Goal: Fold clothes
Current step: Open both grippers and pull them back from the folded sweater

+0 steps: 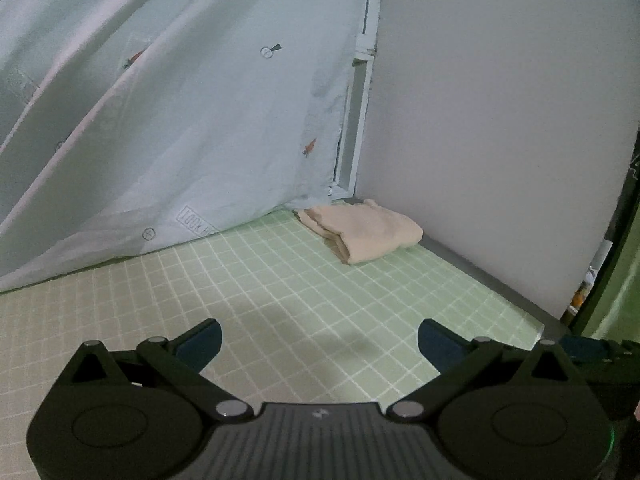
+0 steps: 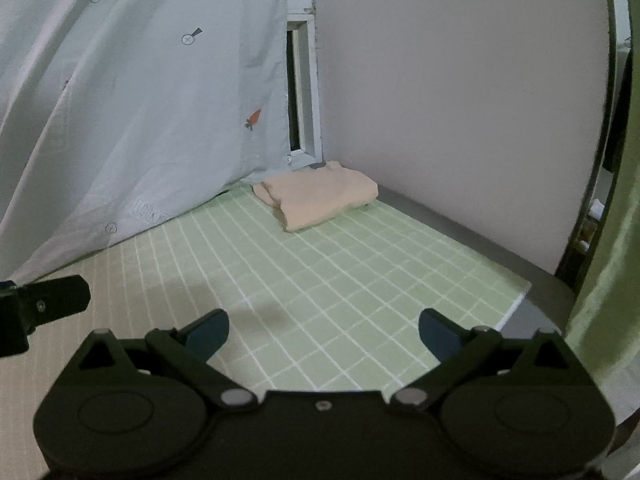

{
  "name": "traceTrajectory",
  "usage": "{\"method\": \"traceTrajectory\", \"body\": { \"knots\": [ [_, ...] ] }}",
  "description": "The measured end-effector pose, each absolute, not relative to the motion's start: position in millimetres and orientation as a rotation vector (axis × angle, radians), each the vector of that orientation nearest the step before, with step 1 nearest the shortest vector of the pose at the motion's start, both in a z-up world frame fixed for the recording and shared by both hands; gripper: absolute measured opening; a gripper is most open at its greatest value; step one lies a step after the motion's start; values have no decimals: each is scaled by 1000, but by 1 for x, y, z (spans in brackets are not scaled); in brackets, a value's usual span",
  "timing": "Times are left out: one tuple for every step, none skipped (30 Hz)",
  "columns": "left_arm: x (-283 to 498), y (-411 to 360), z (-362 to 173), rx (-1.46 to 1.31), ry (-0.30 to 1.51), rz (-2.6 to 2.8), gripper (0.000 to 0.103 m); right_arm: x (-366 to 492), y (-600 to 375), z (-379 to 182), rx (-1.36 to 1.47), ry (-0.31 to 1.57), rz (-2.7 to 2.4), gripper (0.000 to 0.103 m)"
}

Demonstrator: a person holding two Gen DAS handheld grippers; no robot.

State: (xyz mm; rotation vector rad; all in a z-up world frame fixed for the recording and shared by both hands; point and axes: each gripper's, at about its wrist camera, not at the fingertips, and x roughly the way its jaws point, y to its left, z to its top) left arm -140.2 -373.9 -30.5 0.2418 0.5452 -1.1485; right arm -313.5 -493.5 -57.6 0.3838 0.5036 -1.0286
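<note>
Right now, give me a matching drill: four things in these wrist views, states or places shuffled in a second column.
Things:
1. beige garment
2. patterned curtain
3. green grid mat
4. left gripper

States or places:
A. jaws apart, holding nothing
B. hangs at the left, lower edge meeting the mat
C. folded, lying at the mat's far corner
D. flat under both grippers

Pairs: 1-C, 2-B, 3-D, 4-A
</note>
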Motion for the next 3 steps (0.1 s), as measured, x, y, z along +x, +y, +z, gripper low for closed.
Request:
{"method": "traceTrajectory", "body": {
  "knots": [
    [-141, -373, -31, 242, 544, -1149, 103, -315, -492, -58, 382, 503, -1027, 102],
    [-142, -372, -31, 243, 543, -1150, 103, -317, -490, -58, 380, 501, -1026, 102],
    [-144, -371, -32, 243, 543, -1149, 103, -319, -488, -58, 379, 499, -1025, 102]
  ]
}}
